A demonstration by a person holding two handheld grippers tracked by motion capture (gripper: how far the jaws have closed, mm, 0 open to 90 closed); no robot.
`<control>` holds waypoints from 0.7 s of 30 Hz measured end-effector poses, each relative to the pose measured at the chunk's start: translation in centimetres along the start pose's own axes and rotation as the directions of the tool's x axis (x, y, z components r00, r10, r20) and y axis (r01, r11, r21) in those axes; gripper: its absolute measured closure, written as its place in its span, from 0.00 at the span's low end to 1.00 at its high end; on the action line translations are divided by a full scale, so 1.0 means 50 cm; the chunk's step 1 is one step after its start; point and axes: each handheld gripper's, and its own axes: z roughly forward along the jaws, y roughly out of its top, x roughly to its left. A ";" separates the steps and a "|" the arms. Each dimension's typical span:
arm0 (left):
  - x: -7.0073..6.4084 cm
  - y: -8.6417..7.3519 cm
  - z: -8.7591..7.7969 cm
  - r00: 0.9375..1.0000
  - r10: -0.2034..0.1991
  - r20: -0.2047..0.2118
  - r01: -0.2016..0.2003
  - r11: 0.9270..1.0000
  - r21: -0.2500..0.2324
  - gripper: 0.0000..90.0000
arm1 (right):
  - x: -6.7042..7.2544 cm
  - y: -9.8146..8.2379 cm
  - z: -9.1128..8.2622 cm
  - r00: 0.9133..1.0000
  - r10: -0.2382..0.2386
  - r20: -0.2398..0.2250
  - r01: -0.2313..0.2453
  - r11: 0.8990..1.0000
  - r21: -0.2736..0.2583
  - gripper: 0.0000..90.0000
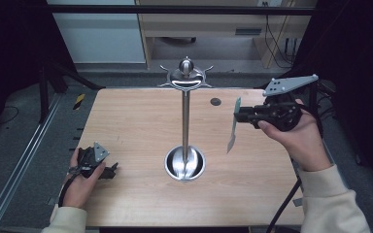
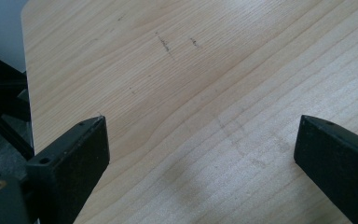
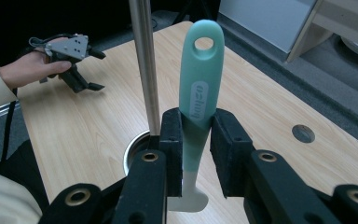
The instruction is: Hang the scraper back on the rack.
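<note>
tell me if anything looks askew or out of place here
Nothing stands out. The metal stand is upright on the table, its hooks bare; the right gripper clamps a green-handled utensil, and the left gripper is open.

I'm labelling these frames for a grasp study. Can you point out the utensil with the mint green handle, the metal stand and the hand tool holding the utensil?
utensil [image 3: 199, 70]: right gripper view, green handle.
metal stand [image 1: 185, 121]: high view, upright pole.
right tool [image 3: 196, 140]: right gripper view, between jaws clamping handle.
</note>
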 end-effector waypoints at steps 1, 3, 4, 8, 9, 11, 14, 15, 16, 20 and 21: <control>-0.001 0.000 0.001 1.000 -0.003 0.000 0.003 1.000 -0.003 0.03 | 0.001 0.002 -0.001 1.000 0.000 -0.003 0.000 1.000 -0.002 0.83; -0.001 0.000 0.001 1.000 -0.003 0.002 0.003 1.000 -0.003 0.03 | 0.001 0.003 -0.001 1.000 0.000 -0.003 0.000 1.000 -0.004 0.83; -0.001 0.000 0.001 1.000 -0.004 0.003 0.004 1.000 -0.003 0.03 | 0.002 0.006 -0.002 1.000 0.000 -0.007 0.000 1.000 -0.009 0.83; -0.001 0.000 0.001 1.000 -0.003 0.000 0.003 1.000 -0.004 0.03 | 0.009 0.017 -0.005 1.000 -0.009 -0.018 0.008 1.000 -0.020 0.83; -0.001 0.000 0.001 1.000 -0.003 0.002 0.003 1.000 -0.003 0.03 | 0.010 0.019 -0.006 1.000 -0.012 -0.021 0.011 1.000 -0.023 0.83; 0.000 0.000 0.001 1.000 0.006 0.002 -0.006 1.000 0.005 0.03 | 0.012 0.022 -0.007 1.000 -0.014 -0.023 0.014 1.000 -0.023 0.83; -0.001 0.000 0.001 1.000 0.007 0.002 -0.007 1.000 0.005 0.03 | 0.017 0.033 -0.008 0.999 -0.026 -0.038 0.025 0.999 -0.025 0.83; -0.001 0.000 0.001 1.000 0.007 0.002 -0.007 1.000 0.005 0.03 | 0.017 0.033 -0.008 0.999 -0.026 -0.038 0.025 0.999 -0.025 0.83; -0.001 0.000 0.001 1.000 0.007 0.002 -0.007 1.000 0.005 0.03 | 0.018 0.037 -0.008 0.999 -0.029 -0.042 0.028 0.999 -0.027 0.83; 0.000 0.000 0.001 1.000 0.006 0.002 -0.006 1.000 0.005 0.03 | 0.022 0.050 -0.009 0.998 -0.040 -0.057 0.038 0.999 -0.038 0.83; 0.000 0.000 0.001 1.000 0.006 0.003 -0.006 1.000 0.004 0.03 | 0.024 0.058 -0.008 0.996 -0.047 -0.070 0.044 0.998 -0.040 0.83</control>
